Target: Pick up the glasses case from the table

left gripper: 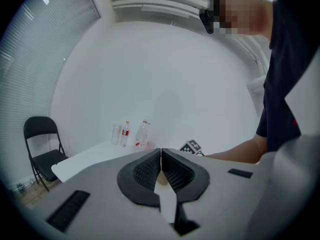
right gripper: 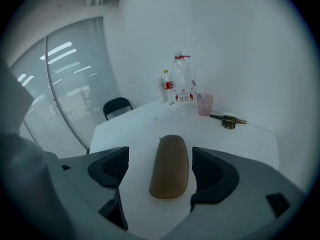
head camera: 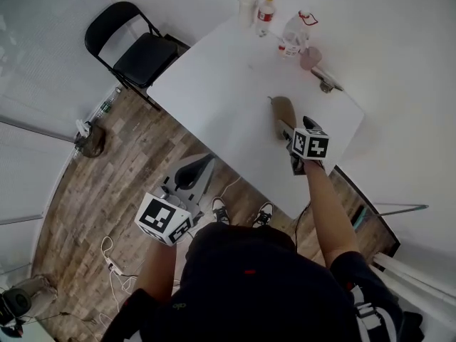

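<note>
Head view: the right gripper [head camera: 288,137] reaches in over the near edge of the white table [head camera: 214,84], at the near end of the brown glasses case [head camera: 283,111]. The case lies toward the tabletop's right-hand corner, back from every edge. The left gripper [head camera: 191,175] hangs off the table, above the wood floor [head camera: 92,191].

Left gripper view: its jaws are pressed together with nothing between them.

Right gripper view: the jaws are spread wide either side of the case's near end, pads not touching it. Bare tabletop shows on both sides, and bottles [right gripper: 175,86] stand at the far edge.
</note>
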`<state>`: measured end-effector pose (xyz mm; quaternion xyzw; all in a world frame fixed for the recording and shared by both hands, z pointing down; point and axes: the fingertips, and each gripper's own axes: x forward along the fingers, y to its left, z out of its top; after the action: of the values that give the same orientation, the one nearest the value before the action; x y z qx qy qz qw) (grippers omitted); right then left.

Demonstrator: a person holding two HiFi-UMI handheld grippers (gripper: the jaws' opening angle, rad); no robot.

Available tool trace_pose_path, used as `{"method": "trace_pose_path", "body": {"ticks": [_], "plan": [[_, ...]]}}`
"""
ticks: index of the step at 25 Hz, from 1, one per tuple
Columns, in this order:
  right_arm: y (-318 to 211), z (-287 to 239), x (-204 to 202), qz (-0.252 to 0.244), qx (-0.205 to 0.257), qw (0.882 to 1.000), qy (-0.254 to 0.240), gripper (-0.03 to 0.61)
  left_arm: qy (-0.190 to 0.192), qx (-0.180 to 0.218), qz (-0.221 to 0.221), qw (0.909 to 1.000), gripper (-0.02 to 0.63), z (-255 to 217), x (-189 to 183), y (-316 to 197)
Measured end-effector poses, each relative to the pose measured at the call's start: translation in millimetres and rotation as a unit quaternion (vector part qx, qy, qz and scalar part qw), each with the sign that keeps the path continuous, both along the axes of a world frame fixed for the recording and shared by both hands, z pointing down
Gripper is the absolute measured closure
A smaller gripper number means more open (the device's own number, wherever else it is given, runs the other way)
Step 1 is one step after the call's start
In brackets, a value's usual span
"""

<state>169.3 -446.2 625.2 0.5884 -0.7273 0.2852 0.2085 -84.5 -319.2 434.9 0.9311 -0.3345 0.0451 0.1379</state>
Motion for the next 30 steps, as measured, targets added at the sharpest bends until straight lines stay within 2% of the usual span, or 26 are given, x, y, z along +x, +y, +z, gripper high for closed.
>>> {"method": "trace_pose_path", "body": {"ticks": [3, 6, 15, 21, 26, 30], "plan": [[-15, 44, 1, -0.017, -0.047, 0.998, 0.034, 0.190, -0.003, -0.012, -0.015, 0.9998, 0.590, 8, -4, -4], [-26, 70, 8, -0.014, -0.082, 0.994, 0.065, 0.178, -0.006, -0.025, -0.029, 0.9993, 0.590, 15, -6, -7], [-42, 116, 1, -0.013, -0.148, 0.986, 0.078, 0.158, -0.008, -0.043, -0.055, 0.9976, 0.590, 33, -19, -13], [-40, 102, 6, 0.024, -0.115, 0.992, 0.051, 0.160, 0.009, -0.043, -0.059, 0.9973, 0.591, 26, -24, -18], [-25, 47, -5, 0.012, -0.037, 0.999, 0.002, 0.163, 0.022, -0.037, -0.051, 0.9978, 0.591, 15, -17, -19], [-6, -20, -9, 0.007, 0.043, 0.997, -0.059, 0.166, 0.033, -0.024, -0.032, 0.9987, 0.591, 1, -1, -20]]}}
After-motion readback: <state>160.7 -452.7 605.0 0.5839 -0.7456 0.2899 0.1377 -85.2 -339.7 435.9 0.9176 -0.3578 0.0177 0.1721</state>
